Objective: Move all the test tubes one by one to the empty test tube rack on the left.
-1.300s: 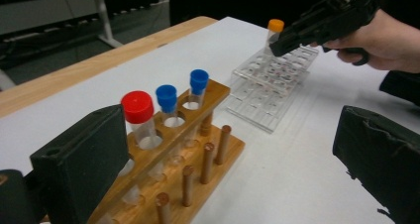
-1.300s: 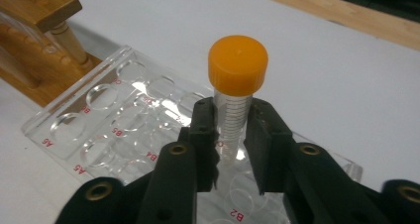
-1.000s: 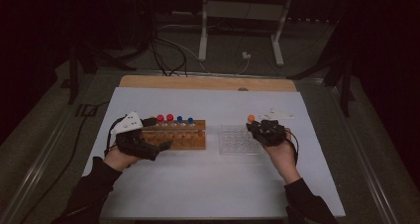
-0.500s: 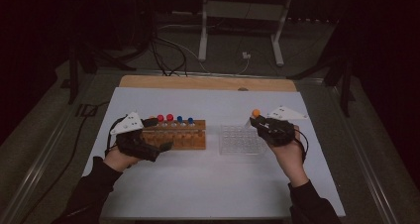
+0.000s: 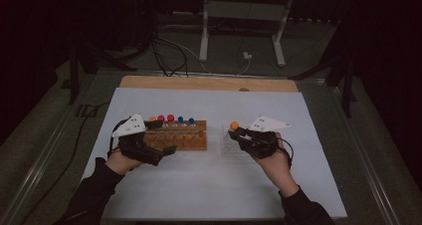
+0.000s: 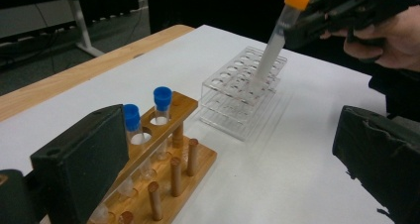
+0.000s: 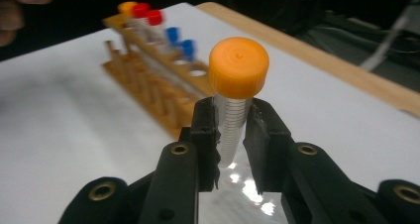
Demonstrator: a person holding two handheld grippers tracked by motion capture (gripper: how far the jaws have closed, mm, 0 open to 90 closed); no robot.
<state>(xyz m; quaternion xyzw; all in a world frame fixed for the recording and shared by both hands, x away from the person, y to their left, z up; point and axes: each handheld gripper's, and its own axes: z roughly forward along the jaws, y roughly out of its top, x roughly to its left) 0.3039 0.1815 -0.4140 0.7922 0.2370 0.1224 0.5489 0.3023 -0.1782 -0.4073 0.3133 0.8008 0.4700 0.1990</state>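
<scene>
My right gripper (image 5: 238, 132) is shut on an orange-capped tube (image 5: 234, 126), pinched just under the cap (image 7: 237, 68). The tube (image 6: 275, 45) leans, its lower end over the top of a clear plastic rack (image 6: 237, 100). A wooden rack (image 5: 186, 135) to the left holds several tubes with orange, red and blue caps. My left gripper (image 5: 161, 135) sits at that rack's left end with its jaws wide apart. In the left gripper view one jaw stands beside the wooden rack (image 6: 168, 159) and the other stays far off it.
Both racks stand on a white sheet (image 5: 214, 185) that covers a table with a wooden back edge (image 5: 199, 83). Behind the table are a metal stand (image 5: 241, 16) and cables on the floor. Free sheet lies in front of both racks.
The right gripper has shifted left with the orange-capped tube and rolled, so its grey plate now faces up. The left gripper and the wooden rack have stayed put.
</scene>
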